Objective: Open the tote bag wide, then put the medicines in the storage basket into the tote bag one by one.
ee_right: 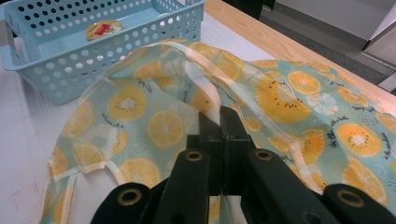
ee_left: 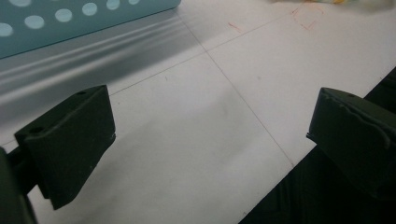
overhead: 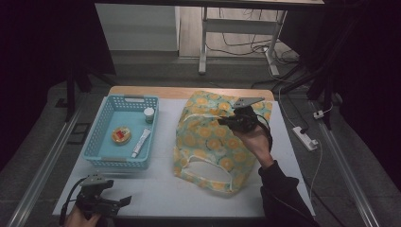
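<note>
- Two grippers are working here: the left gripper is waiting at the near left corner of the tabletop, its fingers standing spread wide with nothing between them.
- One blue basket is sitting at the left, holding three things: one small white jar, one round yellow-lidded tin and one white tube, the tube's long axis running from near left to far right.
- One fruit-print cloth bag is lying right of the basket, its long axis running away from the person, its handles at the near end.
- The right gripper is sitting over the bag's far half, its fingers pressed together and pinching a pale seam of the bag's rim.
- The coming move probably turns on this: the basket's contents are lying left of the held rim, nearer the left gripper, so that hand looks better placed to fetch them.
</note>
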The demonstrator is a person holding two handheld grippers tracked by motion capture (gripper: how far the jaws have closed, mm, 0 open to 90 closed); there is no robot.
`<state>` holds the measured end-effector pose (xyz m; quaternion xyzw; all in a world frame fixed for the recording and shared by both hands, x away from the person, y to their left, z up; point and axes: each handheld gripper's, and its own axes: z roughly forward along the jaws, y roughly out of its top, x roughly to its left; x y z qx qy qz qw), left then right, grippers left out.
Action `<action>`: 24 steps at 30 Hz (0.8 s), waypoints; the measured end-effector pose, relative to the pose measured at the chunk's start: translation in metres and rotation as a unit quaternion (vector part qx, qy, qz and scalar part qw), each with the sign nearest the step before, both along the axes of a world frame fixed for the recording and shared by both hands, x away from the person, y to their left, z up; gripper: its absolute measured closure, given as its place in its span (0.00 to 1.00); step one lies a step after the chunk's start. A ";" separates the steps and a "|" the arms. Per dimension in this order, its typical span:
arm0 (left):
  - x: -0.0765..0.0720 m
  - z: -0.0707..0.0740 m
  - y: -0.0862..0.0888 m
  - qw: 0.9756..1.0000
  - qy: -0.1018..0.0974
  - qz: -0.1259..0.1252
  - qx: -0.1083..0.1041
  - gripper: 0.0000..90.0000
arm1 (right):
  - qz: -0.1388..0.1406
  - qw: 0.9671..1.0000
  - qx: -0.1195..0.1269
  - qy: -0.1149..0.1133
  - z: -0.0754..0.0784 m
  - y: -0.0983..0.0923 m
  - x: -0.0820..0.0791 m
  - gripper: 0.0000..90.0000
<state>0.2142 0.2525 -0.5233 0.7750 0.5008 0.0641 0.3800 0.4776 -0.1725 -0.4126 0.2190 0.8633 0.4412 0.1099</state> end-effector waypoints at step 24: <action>0.000 0.002 0.001 1.000 -0.004 0.024 0.004 0.00 | 0.003 1.000 -0.006 0.000 -0.002 0.001 -0.001 1.00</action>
